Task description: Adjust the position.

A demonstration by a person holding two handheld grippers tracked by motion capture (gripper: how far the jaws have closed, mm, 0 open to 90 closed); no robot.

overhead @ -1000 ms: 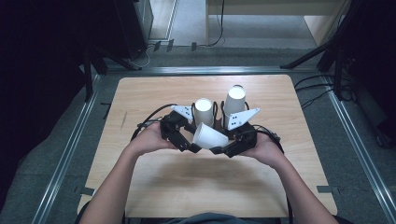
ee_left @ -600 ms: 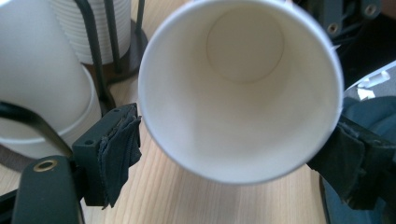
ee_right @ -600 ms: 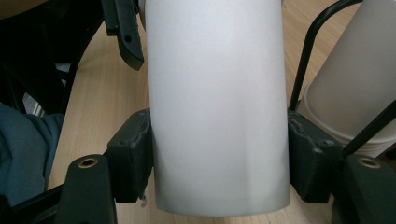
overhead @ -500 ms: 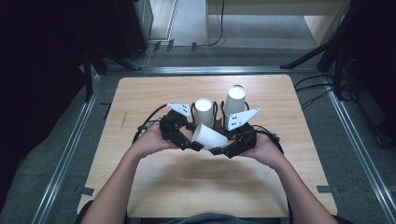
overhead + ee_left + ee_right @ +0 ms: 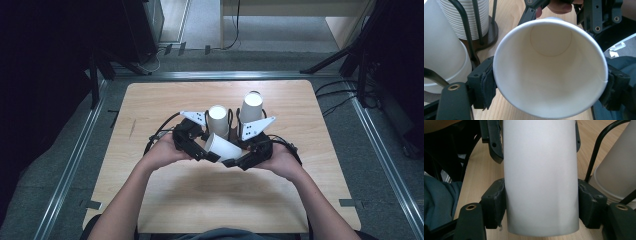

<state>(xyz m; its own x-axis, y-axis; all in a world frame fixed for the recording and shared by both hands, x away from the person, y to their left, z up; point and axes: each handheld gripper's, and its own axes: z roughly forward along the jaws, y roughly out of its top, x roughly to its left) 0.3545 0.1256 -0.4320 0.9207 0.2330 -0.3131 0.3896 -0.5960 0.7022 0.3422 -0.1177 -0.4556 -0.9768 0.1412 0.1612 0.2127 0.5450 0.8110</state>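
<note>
White paper, plain and unprinted: a single paper cup lies on its side just below the middle of the high view, held off the wooden surface between both tools. The left gripper takes it at the wide rim; in the left gripper view the cup's open mouth faces the camera, with a padded jaw against the rim at the left and right of the frame. Those jaws have just been closing, with the cup between them. The right gripper pinches the cup's body; in the right gripper view the wall runs up the frame with a jaw pressed on either flank.

Directly above the hands in the high view stand two stacks of cups, upside down in dark wire holders: a shorter stack and a taller stack to its right. The held cup sits just beside the shorter stack's holder, so room is tight on that side.

Below the hands the surface lies bare down to its near edge. Bare wood also runs to the left edge and the right edge, and between the stacks and the far edge in the upper frame.
</note>
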